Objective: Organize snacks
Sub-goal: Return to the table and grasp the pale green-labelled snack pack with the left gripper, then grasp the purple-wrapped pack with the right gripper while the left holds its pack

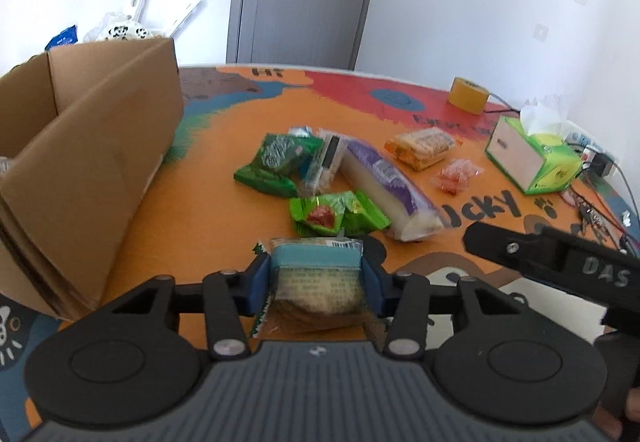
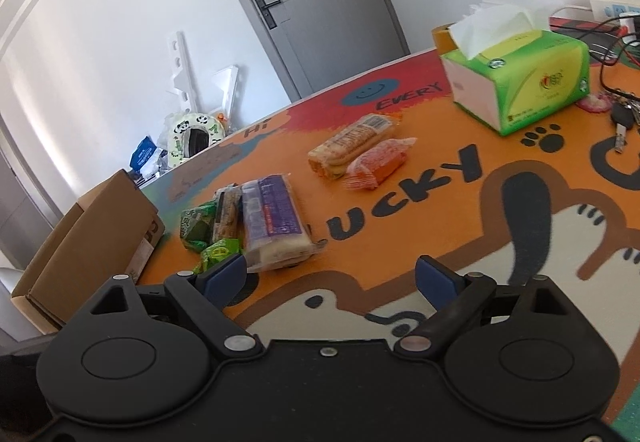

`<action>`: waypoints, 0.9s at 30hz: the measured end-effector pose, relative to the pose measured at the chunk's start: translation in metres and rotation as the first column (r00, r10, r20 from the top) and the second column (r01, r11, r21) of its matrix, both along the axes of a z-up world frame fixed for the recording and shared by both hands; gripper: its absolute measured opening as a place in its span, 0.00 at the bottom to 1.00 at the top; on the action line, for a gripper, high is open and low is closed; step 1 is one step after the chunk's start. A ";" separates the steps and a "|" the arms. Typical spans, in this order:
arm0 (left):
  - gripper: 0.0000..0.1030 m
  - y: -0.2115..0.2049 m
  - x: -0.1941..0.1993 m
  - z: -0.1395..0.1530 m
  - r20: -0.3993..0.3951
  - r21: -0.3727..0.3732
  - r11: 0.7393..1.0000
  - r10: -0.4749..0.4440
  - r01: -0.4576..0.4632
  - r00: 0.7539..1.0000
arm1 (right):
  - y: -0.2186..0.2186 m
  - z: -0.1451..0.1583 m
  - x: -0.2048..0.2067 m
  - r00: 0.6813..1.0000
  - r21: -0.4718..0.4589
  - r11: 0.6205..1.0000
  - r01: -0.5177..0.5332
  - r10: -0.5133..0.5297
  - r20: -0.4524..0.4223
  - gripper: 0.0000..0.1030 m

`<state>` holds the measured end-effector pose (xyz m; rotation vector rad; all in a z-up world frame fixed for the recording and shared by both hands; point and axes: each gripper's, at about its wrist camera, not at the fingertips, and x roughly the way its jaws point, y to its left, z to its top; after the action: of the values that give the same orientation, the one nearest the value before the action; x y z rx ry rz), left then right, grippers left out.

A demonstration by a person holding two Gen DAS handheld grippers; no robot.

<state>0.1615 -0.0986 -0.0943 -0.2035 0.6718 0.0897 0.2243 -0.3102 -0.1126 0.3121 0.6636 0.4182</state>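
- Left wrist view: your left gripper [image 1: 317, 284] has its blue pads pressed on both sides of a clear-wrapped snack with a pale blue band [image 1: 316, 282], low in the centre of the frame
- That snack sits at the near edge of the orange printed table mat [image 1: 208, 210]
- Above it lie a small green packet [image 1: 336, 212], a long white-and-purple pack [image 1: 386, 186] and a darker green packet [image 1: 276, 162], bunched mid-frame
- Further right: an orange biscuit pack [image 1: 420, 147] and a small red-orange packet [image 1: 456, 175]
- Open cardboard box [image 1: 92, 162] fills the left side; its inside is mostly hidden
- Green tissue box [image 1: 534, 158] and a yellow tape roll [image 1: 468, 95] sit at the upper right
- Right wrist view: your right gripper [image 2: 330, 278] has its jaws spread wide with nothing between them, only mat behind
- Its left pad sits just beside the long white-and-purple pack [image 2: 276, 226]; contact cannot be told
- Keys [image 2: 622, 118] lie at the right edge
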 end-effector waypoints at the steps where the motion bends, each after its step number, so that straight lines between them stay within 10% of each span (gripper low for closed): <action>1: 0.46 0.002 -0.001 0.002 0.005 -0.013 1.000 -0.001 0.001 1.000 | 0.002 0.001 0.001 1.000 -0.001 1.000 -0.002 0.002 0.004 0.90; 19: 0.46 0.041 0.010 0.016 0.048 -0.079 0.994 0.073 -0.069 0.996 | 0.049 0.010 0.039 0.998 -0.040 0.997 -0.065 0.066 0.017 0.81; 27: 0.46 0.047 0.016 0.011 0.038 -0.097 0.993 0.073 -0.069 0.997 | 0.068 0.001 0.051 0.997 -0.103 0.992 -0.071 0.068 -0.028 0.39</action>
<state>0.1775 -0.0520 -0.0837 -0.3208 0.6284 0.1217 0.2755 -0.2426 -0.1120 0.1962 0.7193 0.4451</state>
